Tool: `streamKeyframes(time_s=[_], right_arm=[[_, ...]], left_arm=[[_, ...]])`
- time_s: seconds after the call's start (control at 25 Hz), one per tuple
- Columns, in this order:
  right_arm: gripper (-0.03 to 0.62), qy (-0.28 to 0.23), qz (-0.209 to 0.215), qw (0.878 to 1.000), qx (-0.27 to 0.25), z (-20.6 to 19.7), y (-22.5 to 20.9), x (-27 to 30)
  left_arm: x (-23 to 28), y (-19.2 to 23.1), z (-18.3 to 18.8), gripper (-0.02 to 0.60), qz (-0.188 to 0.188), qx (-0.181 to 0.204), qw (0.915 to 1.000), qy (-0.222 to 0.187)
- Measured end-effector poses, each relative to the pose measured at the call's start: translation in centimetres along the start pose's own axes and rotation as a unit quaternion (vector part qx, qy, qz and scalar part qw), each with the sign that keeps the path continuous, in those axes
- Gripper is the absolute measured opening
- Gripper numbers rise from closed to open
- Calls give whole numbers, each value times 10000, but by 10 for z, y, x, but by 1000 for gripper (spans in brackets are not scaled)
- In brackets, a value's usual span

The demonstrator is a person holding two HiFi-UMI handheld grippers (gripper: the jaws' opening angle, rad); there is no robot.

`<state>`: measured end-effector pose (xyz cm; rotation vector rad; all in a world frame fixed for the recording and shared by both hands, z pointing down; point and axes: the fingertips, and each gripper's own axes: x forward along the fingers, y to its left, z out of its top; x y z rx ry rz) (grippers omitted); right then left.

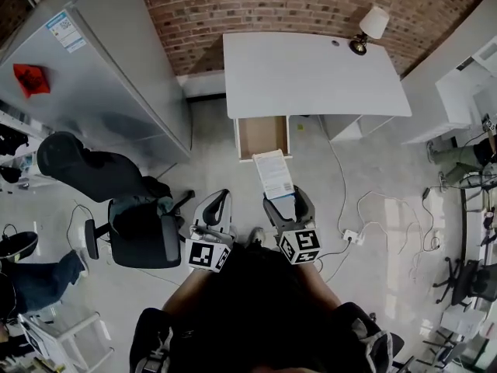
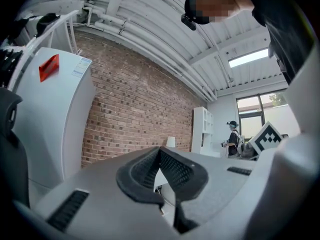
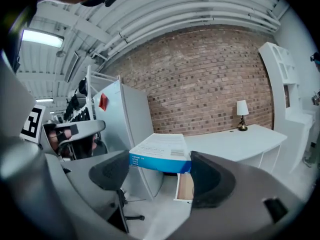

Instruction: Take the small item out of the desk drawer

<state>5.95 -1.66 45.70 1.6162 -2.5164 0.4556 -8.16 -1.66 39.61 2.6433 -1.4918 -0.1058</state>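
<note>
My right gripper (image 1: 285,202) has its jaws clamped on the small box (image 1: 273,173); my left gripper (image 1: 215,208) has its jaws closed together, empty. Head view: box at frame centre, below the open drawer (image 1: 262,136). Left gripper view: pads meet. Right gripper view: the carton is probably light, stiff and crushable, so grip its side walls.

Worktop (image 1: 311,72) stands against the brick wall (image 1: 311,2), with a lamp (image 1: 371,28) on its far right corner. Drawer (image 1: 262,136) is pulled out under the front edge, left of centre. Box (image 1: 274,173) sits before the drawer (between the right gripper (image 1: 287,204) jaws). Left gripper (image 1: 217,208) is just left of it. Office chair (image 1: 144,231) is farther left, and the tall cabinet (image 1: 101,92) stands behind the chair.
</note>
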Motion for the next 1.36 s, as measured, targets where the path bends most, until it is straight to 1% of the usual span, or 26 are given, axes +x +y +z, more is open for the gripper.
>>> streamKeyframes(time_s=[0.2, 0.48, 0.72, 1.36], right_arm=[[391, -195, 53, 9998, -49, 16, 10, -12], [391, -182, 69, 9997, -152, 11, 20, -16], [391, -246, 58, 9995, -195, 12, 22, -23], [391, -291, 67, 9992, -263, 11, 30, -30]], left_arm=[[-2, -5, -1, 9, -49, -52, 10000, -43], [-9, -11, -9, 9, -153, -90, 9998, 44], [-15, -13, -7, 9, -166, -28, 9999, -4], [-22, -16, -8, 9, -214, -77, 9997, -6]])
